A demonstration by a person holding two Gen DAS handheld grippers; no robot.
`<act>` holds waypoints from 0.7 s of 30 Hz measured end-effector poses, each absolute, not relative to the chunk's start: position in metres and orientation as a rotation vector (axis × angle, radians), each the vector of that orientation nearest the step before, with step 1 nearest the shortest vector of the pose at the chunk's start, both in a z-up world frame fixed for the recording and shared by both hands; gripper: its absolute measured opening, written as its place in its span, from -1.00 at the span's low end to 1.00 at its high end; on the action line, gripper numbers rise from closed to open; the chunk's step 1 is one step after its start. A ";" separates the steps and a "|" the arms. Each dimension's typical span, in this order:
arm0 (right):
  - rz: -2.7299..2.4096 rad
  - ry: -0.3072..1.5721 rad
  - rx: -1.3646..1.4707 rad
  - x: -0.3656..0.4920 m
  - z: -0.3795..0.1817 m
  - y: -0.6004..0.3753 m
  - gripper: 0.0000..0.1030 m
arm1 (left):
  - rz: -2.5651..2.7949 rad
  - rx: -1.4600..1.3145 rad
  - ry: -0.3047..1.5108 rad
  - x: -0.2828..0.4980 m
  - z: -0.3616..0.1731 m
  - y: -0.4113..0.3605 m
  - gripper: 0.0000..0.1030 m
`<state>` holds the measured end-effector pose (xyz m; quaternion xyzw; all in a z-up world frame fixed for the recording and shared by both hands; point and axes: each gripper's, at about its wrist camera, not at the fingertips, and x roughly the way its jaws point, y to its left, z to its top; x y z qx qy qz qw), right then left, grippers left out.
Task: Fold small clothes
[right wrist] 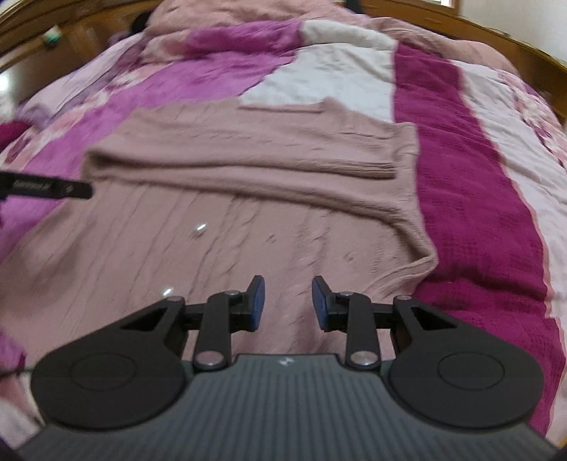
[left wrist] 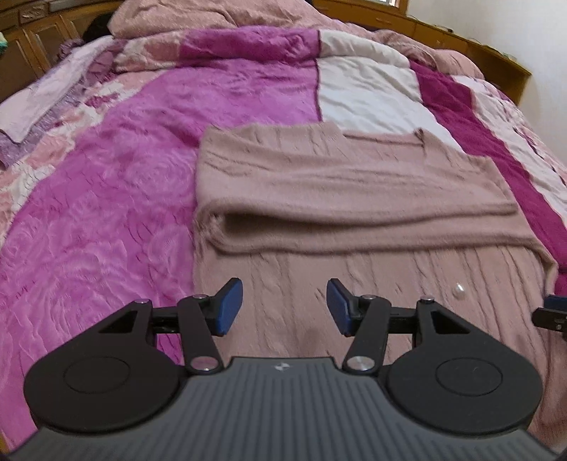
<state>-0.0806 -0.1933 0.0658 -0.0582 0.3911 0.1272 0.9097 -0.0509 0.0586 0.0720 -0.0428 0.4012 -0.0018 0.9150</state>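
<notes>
A dusty pink cable-knit sweater [left wrist: 319,184] lies flat on the bed, sleeves folded across its upper body in a thick band. It also shows in the right wrist view [right wrist: 248,220]. My left gripper [left wrist: 284,306] is open and empty, hovering over the sweater's lower left part. My right gripper [right wrist: 288,303] is open and empty over the sweater's lower right part, near its right edge. A small button [left wrist: 459,286] sits on the knit. The right gripper's tip shows at the right edge of the left wrist view [left wrist: 551,314]. The left gripper's tip shows at the left of the right wrist view [right wrist: 53,189].
The bed is covered by a magenta, pink and white patchwork quilt [left wrist: 106,212]. A bunched pink blanket [left wrist: 212,17] lies at the far end. A wooden headboard and cabinets [left wrist: 460,39] ring the bed. A pale folded cloth [left wrist: 42,95] lies at far left.
</notes>
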 end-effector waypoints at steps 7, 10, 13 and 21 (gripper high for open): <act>0.372 0.869 -0.269 -0.092 0.063 -0.175 0.03 | -0.068 -0.063 0.843 -0.067 0.070 0.049 0.18; 0.404 0.892 -0.266 -0.096 0.062 -0.172 0.03 | -0.084 -0.061 0.858 -0.069 0.066 0.046 0.18; 0.429 0.905 -0.245 -0.098 0.063 -0.175 0.03 | -0.123 -0.050 0.885 -0.069 0.065 0.045 0.18; 0.520 0.928 -0.332 -0.112 0.075 -0.181 0.03 | -0.248 0.092 0.958 -0.088 0.065 0.042 0.18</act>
